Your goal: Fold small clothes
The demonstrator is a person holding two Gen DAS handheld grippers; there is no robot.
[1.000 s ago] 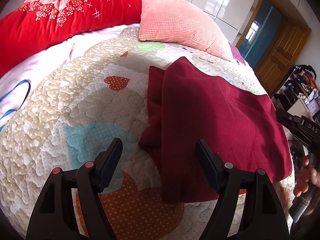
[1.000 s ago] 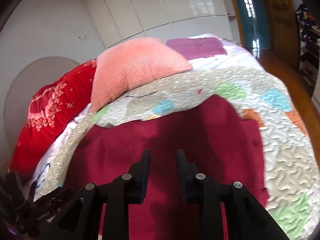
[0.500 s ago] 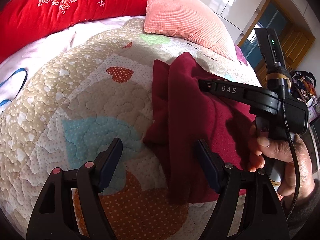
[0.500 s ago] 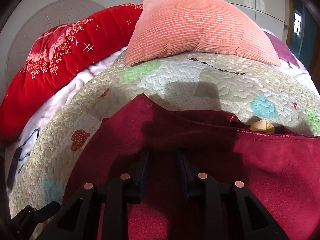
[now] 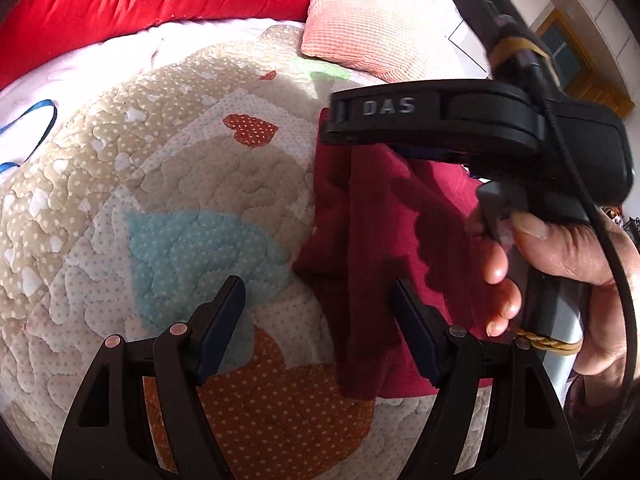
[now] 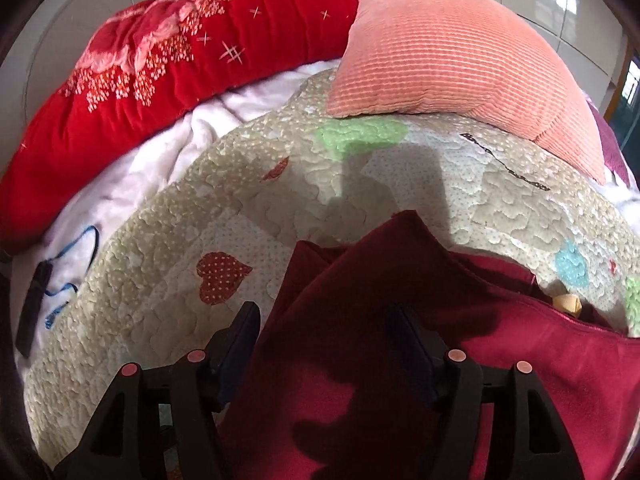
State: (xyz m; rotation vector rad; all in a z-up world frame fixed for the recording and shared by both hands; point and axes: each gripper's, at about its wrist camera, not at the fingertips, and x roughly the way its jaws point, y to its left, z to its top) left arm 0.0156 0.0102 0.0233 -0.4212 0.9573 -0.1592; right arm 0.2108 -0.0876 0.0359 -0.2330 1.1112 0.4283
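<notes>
A dark red garment (image 5: 380, 240) lies partly folded on the patchwork quilt (image 5: 180, 184), its left edge doubled over. My left gripper (image 5: 318, 304) is open and empty, low over the quilt with the garment's near left edge between its fingers. My right gripper (image 6: 324, 332) is open just above the garment (image 6: 400, 360), straddling its folded far corner. In the left wrist view the right gripper's side (image 5: 432, 120) shows over the garment's far end, held by a hand (image 5: 560, 264).
A pink corduroy pillow (image 6: 448, 52) and a red floral bolster (image 6: 140, 76) lie at the head of the bed. A white blanket (image 6: 152, 168) with a blue cord and a black device (image 6: 36, 312) lies left of the quilt.
My right gripper has swung left along the garment to its folded far corner and opened from nearly shut. My left gripper stays open and has barely moved.
</notes>
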